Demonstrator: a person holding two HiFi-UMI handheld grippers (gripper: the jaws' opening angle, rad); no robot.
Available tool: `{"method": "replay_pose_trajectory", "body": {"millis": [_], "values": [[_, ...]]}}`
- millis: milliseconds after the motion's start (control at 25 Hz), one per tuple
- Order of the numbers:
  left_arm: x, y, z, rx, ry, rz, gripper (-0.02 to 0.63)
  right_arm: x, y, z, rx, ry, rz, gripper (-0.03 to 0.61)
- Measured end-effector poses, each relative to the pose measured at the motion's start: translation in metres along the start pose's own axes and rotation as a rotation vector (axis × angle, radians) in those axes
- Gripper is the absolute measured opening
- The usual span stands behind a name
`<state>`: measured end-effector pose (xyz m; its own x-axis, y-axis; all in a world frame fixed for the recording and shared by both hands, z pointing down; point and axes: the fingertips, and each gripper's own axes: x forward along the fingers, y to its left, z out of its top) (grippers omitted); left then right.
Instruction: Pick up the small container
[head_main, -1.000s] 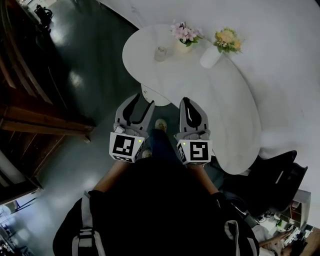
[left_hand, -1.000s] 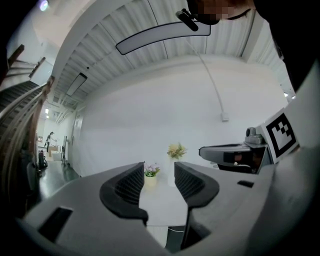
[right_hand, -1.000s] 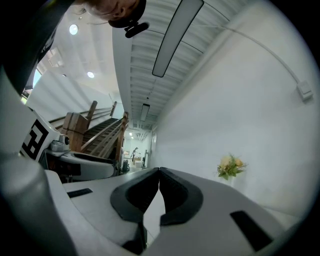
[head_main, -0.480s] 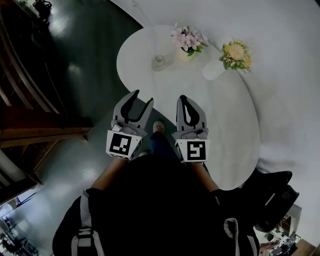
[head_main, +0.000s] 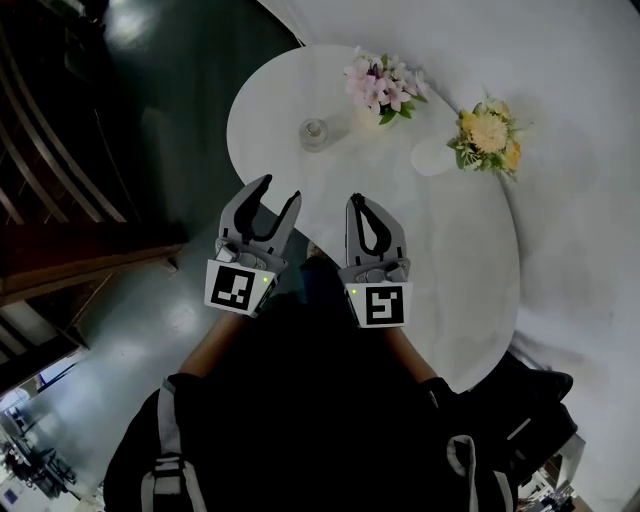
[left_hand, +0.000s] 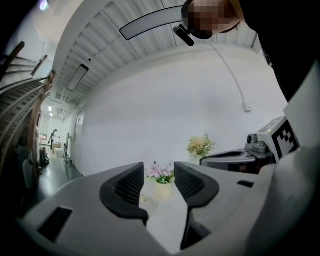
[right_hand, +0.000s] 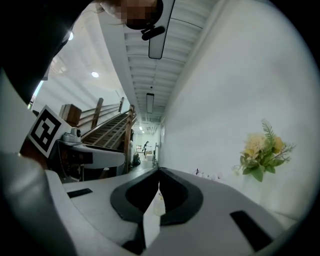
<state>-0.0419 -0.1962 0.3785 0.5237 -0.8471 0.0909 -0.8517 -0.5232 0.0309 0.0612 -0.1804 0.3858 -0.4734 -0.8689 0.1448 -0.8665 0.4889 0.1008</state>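
Observation:
The small container (head_main: 313, 132) is a clear glass jar standing on the white oval table (head_main: 450, 250), toward its far left end. My left gripper (head_main: 277, 192) hovers at the table's near edge, short of the jar, with its jaws open and nothing between them. In the left gripper view the jar (left_hand: 145, 198) shows low between the open jaws of that gripper (left_hand: 159, 176), still far off. My right gripper (head_main: 358, 201) is beside it over the table, with its jaws shut and nothing in them. In the right gripper view its tips (right_hand: 159, 171) touch.
A vase of pink flowers (head_main: 383, 86) stands just right of the jar. A white vase of yellow flowers (head_main: 487, 140) stands further right. A wooden staircase (head_main: 60, 200) and dark glossy floor (head_main: 190, 90) lie to the left. A white wall runs behind the table.
Both grippers have moved forward together toward the table, from over the floor to its near edge. The jaws stand as before: left open, right shut.

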Motion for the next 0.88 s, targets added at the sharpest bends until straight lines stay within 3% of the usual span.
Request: {"method": "replay_pose_trajectory", "body": {"millis": [240, 480, 880], "values": [[0.017, 0.003, -0.003, 0.009, -0.007, 0.004, 0.192, 0.014, -0.017, -0.006, 0.022, 0.001, 0.012, 0.021], [0.031, 0.008, -0.027, 0.042, 0.096, -0.022, 0.192, 0.031, -0.021, -0.012, 0.027, 0.005, 0.002, 0.021], [0.059, 0.024, -0.064, -0.007, 0.131, -0.091, 0.193, 0.060, -0.014, -0.037, 0.021, 0.020, -0.020, 0.021]]}}
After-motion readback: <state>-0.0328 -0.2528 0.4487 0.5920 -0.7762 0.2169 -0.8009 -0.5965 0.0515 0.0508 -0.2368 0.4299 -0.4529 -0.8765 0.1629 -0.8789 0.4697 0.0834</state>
